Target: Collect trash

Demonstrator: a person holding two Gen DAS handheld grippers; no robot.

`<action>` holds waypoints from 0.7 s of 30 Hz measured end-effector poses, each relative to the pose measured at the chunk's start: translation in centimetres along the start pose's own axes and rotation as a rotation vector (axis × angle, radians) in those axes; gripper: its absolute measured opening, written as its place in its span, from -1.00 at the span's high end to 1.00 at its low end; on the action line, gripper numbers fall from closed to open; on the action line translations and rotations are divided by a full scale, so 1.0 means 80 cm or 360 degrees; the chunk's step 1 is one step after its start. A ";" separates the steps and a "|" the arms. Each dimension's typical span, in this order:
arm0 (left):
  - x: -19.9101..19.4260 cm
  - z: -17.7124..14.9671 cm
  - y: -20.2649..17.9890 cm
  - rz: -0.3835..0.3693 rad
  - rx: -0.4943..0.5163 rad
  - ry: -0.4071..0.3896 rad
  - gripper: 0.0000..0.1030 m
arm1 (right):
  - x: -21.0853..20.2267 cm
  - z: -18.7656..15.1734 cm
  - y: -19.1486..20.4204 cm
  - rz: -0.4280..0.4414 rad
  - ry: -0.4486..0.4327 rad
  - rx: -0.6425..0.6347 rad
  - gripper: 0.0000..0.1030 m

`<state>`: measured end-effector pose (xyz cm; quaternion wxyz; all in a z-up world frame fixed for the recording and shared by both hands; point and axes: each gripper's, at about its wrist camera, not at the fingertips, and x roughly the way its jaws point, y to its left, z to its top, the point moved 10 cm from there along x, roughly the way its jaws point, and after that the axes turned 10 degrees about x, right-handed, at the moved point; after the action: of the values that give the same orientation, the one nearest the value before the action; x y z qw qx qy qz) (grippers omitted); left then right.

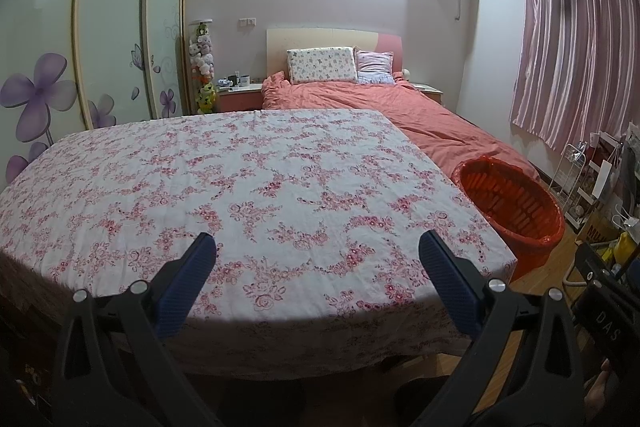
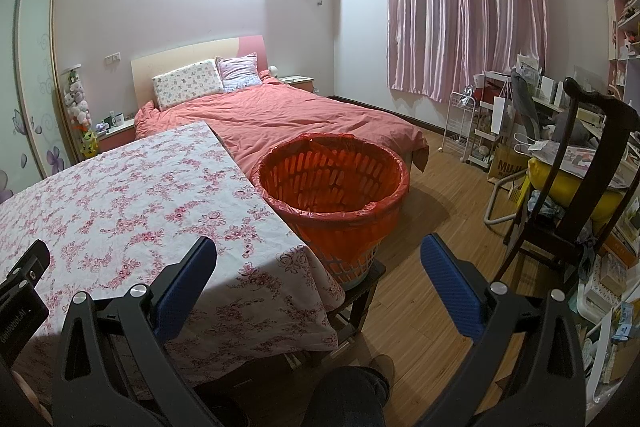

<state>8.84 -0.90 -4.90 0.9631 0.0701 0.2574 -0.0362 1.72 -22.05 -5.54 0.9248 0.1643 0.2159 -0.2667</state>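
A home bedroom: a bed (image 2: 280,115) with pillows (image 2: 188,83) against the wall, pink curtains (image 2: 464,7), a sliding flower-printed wardrobe (image 1: 100,27), and plush toys (image 1: 202,67) beside the nightstand (image 1: 240,93).

The counter (image 1: 240,187) wears a white cloth printed with pink and red rose sprays. The basket (image 2: 332,187) is orange-red slatted plastic, lined with a translucent red bag. Both the left claw (image 1: 318,241) and right claw (image 2: 318,245) have black frames and blue textured pads. The bed (image 2: 280,115) carries a salmon-pink cover; the curtain (image 2: 464,3) is glossy pink with vertical stripes. The wardrobe doors (image 1: 112,27) show purple flowers on pale frosted panels.
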 end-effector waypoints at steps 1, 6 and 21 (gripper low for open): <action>0.000 0.000 0.000 0.0000 0.0000 0.0000 -0.93 | 0.000 0.000 0.000 0.0000 0.0000 0.0000 -0.96; 0.000 0.000 0.000 0.0000 0.0000 0.0002 -0.93 | 0.000 0.000 0.000 0.0000 0.0002 0.0000 -0.96; 0.002 -0.004 0.001 0.0008 0.0002 0.0010 -0.93 | 0.000 0.000 -0.001 0.0000 0.0003 0.0001 -0.96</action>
<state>8.83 -0.81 -5.30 0.9623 0.0715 0.2603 -0.0337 1.70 -22.09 -5.53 0.9246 0.1646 0.2166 -0.2666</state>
